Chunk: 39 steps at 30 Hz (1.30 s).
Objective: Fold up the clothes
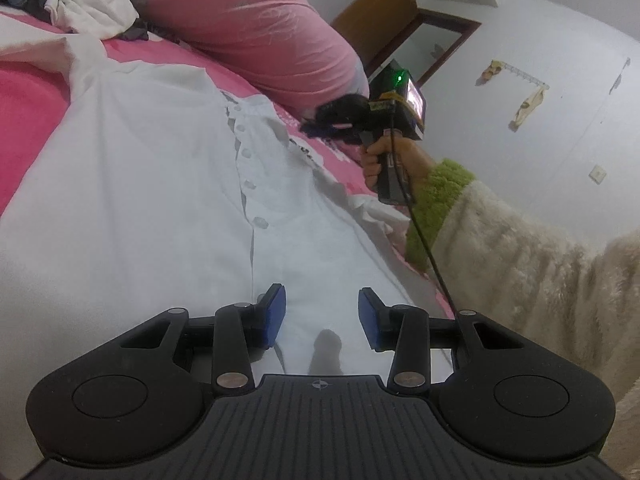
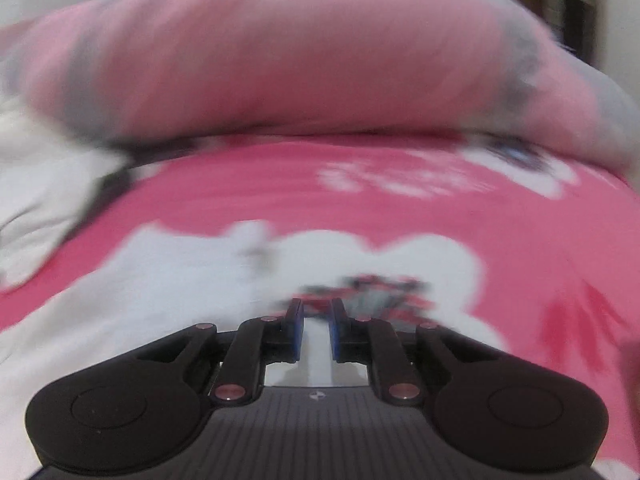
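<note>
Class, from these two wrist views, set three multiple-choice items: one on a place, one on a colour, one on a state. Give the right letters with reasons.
1. Where does the white buttoned shirt lie?
A. on the pink bed sheet
B. on a chair
C. on the floor

2. What colour are the left claw pads?
A. red
B. blue
C. yellow

3. How does the left claw stand?
A. shut on the shirt
B. open above the shirt
C. shut on a pillow

Key: 1 A, pink sheet shows around the shirt; 2 B, both pads are blue; 3 B, a wide gap between the pads shows bare white cloth.
</note>
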{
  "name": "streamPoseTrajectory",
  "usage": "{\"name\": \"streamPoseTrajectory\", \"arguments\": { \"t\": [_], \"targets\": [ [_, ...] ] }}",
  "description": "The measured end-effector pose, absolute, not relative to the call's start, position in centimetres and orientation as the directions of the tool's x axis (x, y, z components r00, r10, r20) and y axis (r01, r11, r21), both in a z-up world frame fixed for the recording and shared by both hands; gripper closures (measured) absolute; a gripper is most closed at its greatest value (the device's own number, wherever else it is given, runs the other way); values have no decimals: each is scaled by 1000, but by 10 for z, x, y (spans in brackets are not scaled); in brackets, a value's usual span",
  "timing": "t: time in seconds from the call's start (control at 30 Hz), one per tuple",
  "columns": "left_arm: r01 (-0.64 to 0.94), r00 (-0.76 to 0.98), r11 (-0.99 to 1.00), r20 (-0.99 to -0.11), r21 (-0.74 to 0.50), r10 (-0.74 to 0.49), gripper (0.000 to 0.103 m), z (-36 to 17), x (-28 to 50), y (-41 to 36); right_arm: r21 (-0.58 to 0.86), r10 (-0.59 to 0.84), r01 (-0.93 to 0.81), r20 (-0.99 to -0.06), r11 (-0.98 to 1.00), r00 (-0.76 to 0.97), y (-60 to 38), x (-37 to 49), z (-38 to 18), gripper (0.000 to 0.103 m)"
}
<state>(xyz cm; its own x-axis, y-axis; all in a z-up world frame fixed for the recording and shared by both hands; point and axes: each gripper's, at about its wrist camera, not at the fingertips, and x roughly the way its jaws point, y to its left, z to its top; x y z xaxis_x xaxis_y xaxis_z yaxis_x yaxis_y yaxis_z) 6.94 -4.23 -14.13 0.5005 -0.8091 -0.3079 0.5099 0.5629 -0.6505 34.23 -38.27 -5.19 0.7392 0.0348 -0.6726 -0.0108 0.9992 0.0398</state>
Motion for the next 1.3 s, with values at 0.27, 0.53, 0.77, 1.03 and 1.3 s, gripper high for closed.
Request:
{"name": "streamPoseTrajectory", "arguments": {
  "t": [0.27,0.53,0.77,1.03,1.3],
  "targets": [
    [513,496,548,-293,-661,-818,62,-142,69,-38,42,-81,151,-689,988,720,-398,374,-80,90],
    [511,496,535,-277,-673,-823,62,-143,69,-37,53,23,15,-642,998,766,-363,367,-72,89],
    [513,497,534,-275,-672,-823,62,-143,66,-37,149,74,39,-683,988,727,-371,405,-103,89],
    [512,500,543,-283,-666,-818,62,-143,65,-39,275,83,115,-615,954,784,-440,290,-13,64],
    [504,498,589,-344,-632,-796,59,-135,67,-45,329,-70,281,-529,902,846,-518,39,58,33]
  ]
}}
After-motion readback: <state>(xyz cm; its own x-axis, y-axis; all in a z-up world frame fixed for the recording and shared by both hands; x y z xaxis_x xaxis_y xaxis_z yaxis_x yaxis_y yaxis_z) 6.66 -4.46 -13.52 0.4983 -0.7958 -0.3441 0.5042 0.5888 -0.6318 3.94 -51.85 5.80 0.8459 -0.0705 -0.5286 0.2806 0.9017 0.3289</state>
